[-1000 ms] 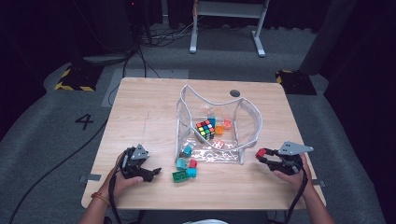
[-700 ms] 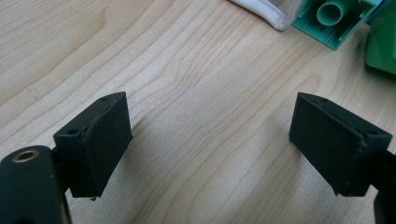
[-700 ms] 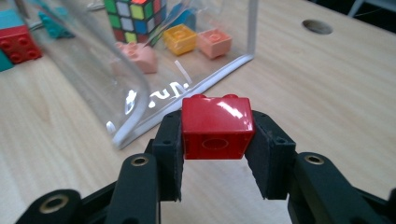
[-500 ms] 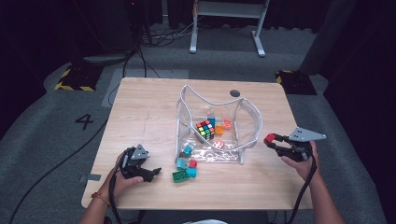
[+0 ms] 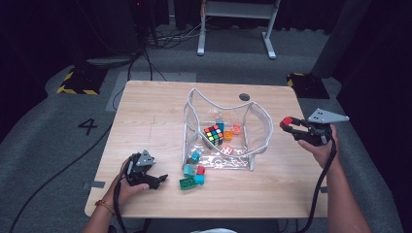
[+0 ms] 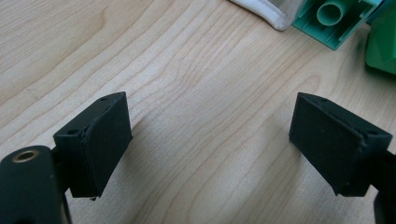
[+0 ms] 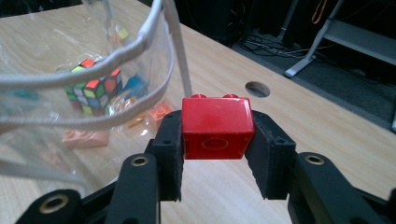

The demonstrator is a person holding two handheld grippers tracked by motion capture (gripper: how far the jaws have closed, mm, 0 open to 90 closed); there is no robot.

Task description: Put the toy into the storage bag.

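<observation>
Right gripper view: the right gripper point(image 7: 217, 154) has its black fingers point(image 7: 169, 154) clamped on the two sides of a small red plastic building brick point(image 7: 217, 127); the brick's studs face away from the camera and its hollow underside faces the lens.
Red brick, place: held up in the air, off the desk, just beside the white-piped rim of a clear plastic pouch point(image 7: 154, 60).
High view, right side: the right gripper point(image 5: 291, 127) is lifted above the right edge of the light wooden desk point(image 5: 145, 116), the red brick point(image 5: 286, 121) at its tip, near the pouch's point(image 5: 257, 121) right wall but apart from it.
Left gripper view: the left gripper point(image 6: 210, 140) has its fingers point(image 6: 105, 135) standing well apart with bare wood grain between them and nothing gripped.
Left gripper, place: low over the near left part of the desk in the high view point(image 5: 154, 179), close to a green building block point(image 5: 187, 183).
Beyond the left fingers: a teal hollow block point(image 6: 334, 18) and the green block point(image 6: 383, 42) lie ahead, close to the pouch's white edge.
Inside the pouch: a multicoloured puzzle cube point(image 5: 213, 134) and small orange pieces point(image 5: 228, 135).
In front of the pouch: teal blocks point(image 5: 189, 170) and a small red block point(image 5: 200, 170) lie loose on the desk.
</observation>
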